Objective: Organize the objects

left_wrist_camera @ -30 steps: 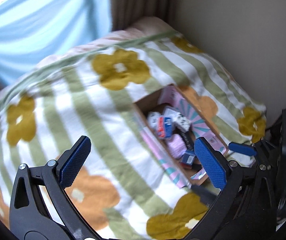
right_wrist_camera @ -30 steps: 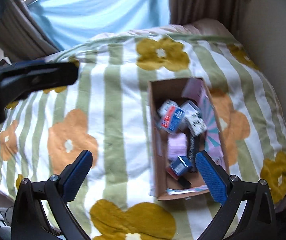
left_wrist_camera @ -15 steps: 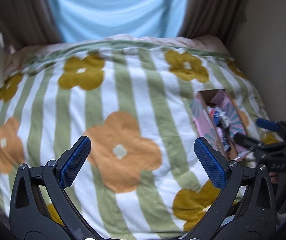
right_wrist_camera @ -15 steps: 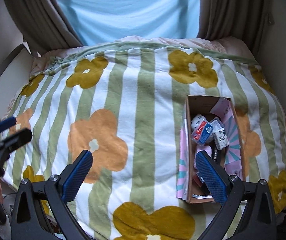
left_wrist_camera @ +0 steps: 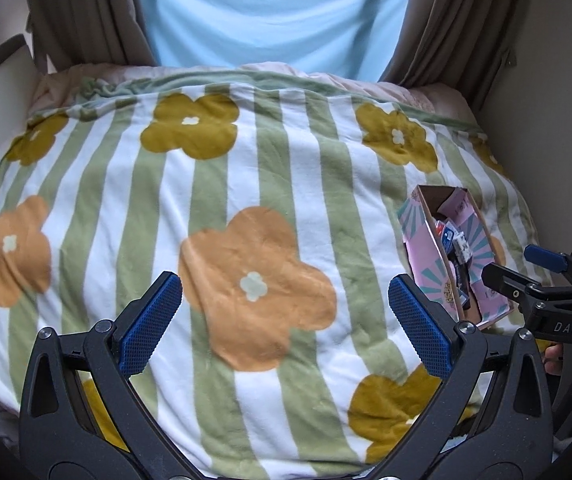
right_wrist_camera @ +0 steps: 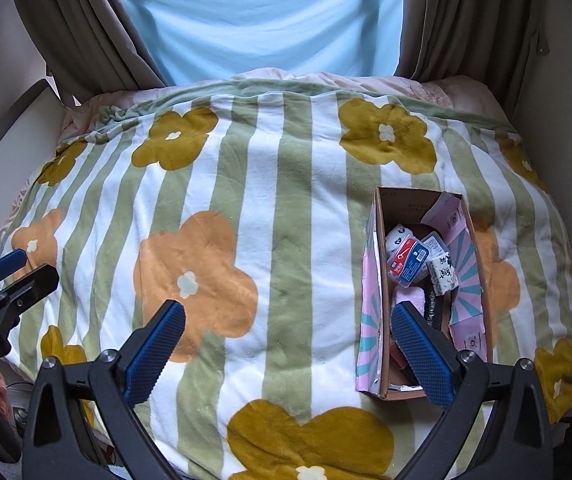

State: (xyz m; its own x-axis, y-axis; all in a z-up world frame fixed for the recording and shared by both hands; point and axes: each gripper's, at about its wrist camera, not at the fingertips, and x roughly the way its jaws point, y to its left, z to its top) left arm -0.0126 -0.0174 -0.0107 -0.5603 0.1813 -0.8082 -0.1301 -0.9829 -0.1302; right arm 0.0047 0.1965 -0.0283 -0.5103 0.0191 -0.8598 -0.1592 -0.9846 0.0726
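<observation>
An open cardboard box with pink patterned flaps lies on the right side of a flowered, green-striped blanket. It holds several small items: a red and blue packet, a black and white packet and something pink. The same box shows at the right in the left wrist view. My right gripper hangs open and empty above the blanket, its right finger in front of the box's near end. Over the blanket's middle, my left gripper is open and empty.
Brown curtains and a light blue sheet hang behind the bed. A wall runs close along the right side. A pale headboard or panel stands at the left. The blanket's left and middle carry nothing.
Both grippers have pulled back and up from the box, so the whole bed is in view. The left one swung from over the box toward the blanket's middle.
</observation>
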